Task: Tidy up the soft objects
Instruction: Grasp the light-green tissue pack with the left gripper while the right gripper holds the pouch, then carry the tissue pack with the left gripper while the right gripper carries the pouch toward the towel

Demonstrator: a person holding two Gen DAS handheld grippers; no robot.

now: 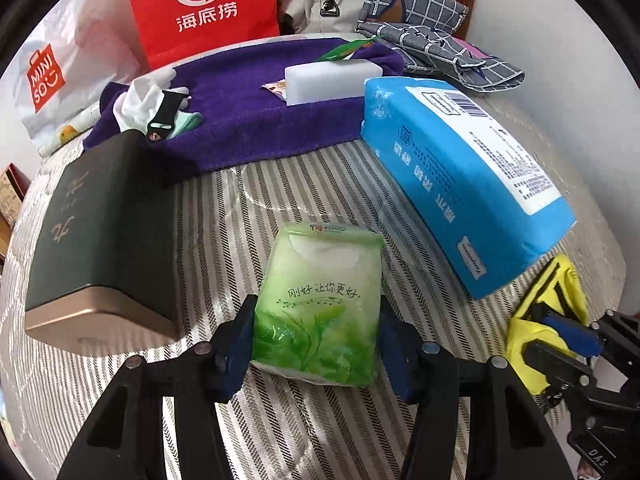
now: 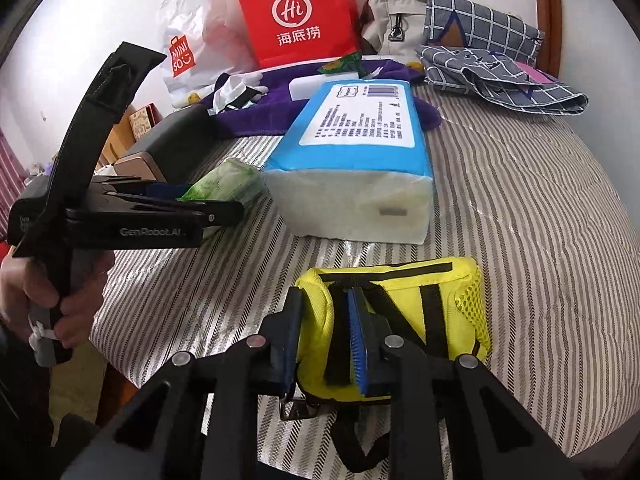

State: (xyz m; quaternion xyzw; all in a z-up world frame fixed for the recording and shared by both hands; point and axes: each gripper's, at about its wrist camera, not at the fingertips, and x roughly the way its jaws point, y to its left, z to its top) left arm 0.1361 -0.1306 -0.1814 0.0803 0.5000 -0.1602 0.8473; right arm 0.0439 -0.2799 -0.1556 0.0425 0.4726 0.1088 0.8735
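Nearest, two hand-held grippers work over the striped bedspread. Left gripper: jaws closed onto one green tissue pack, pads pressed against both its sides, pack lying on the bedspread. Right gripper: jaws pinched on a fold of one yellow pouch, which rests at the near edge of the bed. Beyond: one large blue tissue pack to the right, one dark box to the left, well apart. Farther: one purple towel carrying one white block and one black watch strap. Farthest: one red bag, one white Miniso bag, grey checked cloth.
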